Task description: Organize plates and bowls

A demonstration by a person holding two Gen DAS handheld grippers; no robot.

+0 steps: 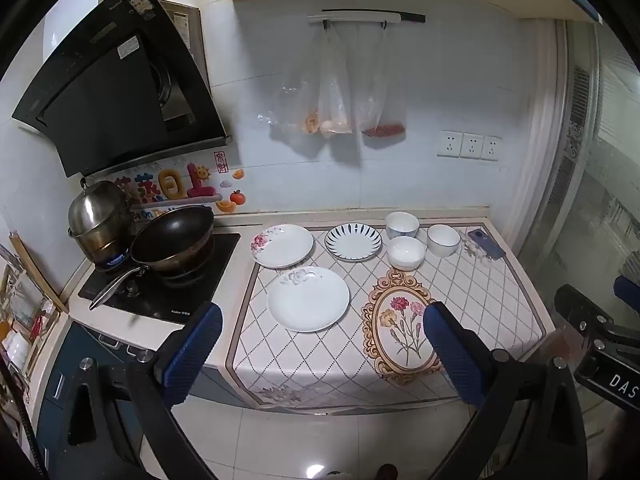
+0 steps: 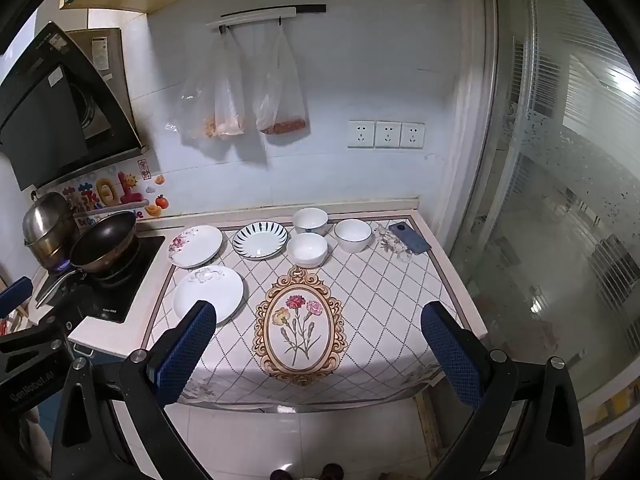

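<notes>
Left wrist view says it all: nothing has been sorted yet, as far as can be judged. Three plates are spread out singly on the cloth-covered surface (image 1: 460,288) — a plain white plate (image 1: 308,299) nearest the front, a rose-patterned plate (image 1: 282,245) behind it beside the hob, and a blue-striped plate (image 1: 353,241) just to its right. Three white bowls (image 1: 405,253) are clustered close together right of the striped one, none nested inside another. No stack has been started anywhere.

Both claws are held back off the front edge, angled down toward the dishes. The left claw (image 1: 322,354) is spread fully wide with nothing between its blue pads, and the same goes for the right claw (image 2: 318,354), wide open and empty.

So pretty much the whole job looks left: plates to be piled, bowls to be nested. A phone (image 2: 410,237) is lying at the back right corner, well clear.
</notes>
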